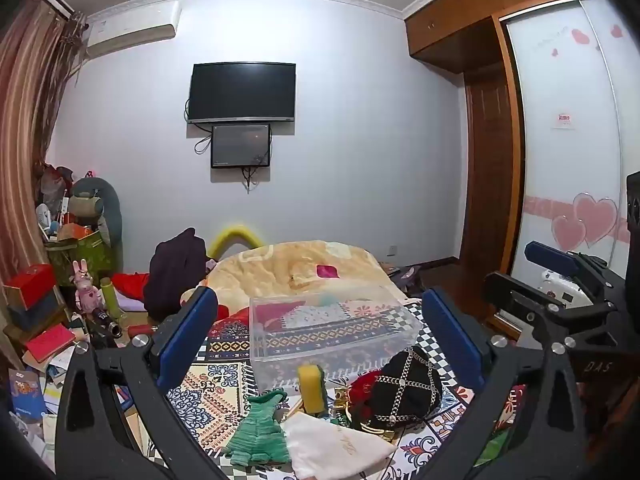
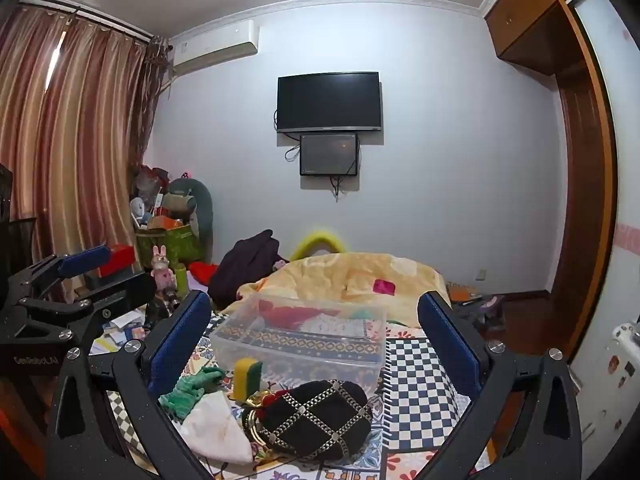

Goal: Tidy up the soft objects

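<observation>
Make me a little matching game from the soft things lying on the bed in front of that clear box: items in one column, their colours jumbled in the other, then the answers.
Things:
1. sponge
2. knitted cloth
3. chain-trimmed bag
4. flat pouch

Colours:
A. black with silver chains
B. white
C. yellow with a green edge
D. green

Pairs: 1-C, 2-D, 3-A, 4-B

All four lie on the patterned bedspread, just in front of the clear plastic box.

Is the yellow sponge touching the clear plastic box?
Cannot tell. In both wrist views the yellow and green sponge stands upright right in front of the clear plastic box, overlapping its wall; no gap or contact shows plainly.
</observation>
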`<state>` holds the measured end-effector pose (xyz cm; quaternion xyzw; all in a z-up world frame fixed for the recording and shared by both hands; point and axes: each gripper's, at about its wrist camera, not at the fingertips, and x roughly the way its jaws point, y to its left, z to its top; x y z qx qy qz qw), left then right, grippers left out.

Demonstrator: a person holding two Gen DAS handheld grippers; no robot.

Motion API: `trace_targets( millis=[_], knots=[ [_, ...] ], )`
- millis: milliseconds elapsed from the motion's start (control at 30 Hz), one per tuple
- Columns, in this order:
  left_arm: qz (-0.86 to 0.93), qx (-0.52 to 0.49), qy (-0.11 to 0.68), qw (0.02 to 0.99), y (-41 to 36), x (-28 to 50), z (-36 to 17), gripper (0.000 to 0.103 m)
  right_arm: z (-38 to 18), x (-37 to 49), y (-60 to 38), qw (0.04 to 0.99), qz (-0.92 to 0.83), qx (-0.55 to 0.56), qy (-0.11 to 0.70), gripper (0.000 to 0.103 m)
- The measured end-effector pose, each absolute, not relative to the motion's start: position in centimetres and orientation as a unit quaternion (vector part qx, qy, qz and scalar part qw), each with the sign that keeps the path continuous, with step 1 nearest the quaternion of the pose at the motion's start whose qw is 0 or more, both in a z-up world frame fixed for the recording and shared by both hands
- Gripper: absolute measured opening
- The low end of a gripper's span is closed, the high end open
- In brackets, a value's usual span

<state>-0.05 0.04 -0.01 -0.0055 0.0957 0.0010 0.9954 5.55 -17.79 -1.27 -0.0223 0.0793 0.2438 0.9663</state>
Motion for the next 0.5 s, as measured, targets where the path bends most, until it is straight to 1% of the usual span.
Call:
trace_targets(
  millis=[367, 500],
  knots=[
    [-0.002, -0.008, 0.1, 0.995, -0.5, 0.1, 0.0, 0.103, -1.1, 6.9, -17.0, 0.966, 0.245, -0.028, 0.085, 0.103],
    [-0.004, -0.011, 0.099, 0.995, 0.0, 0.0, 0.0, 0.103, -1.0, 5.5, -17.9, 0.967, 0.245, -0.022, 0.074, 0.103]
  ],
)
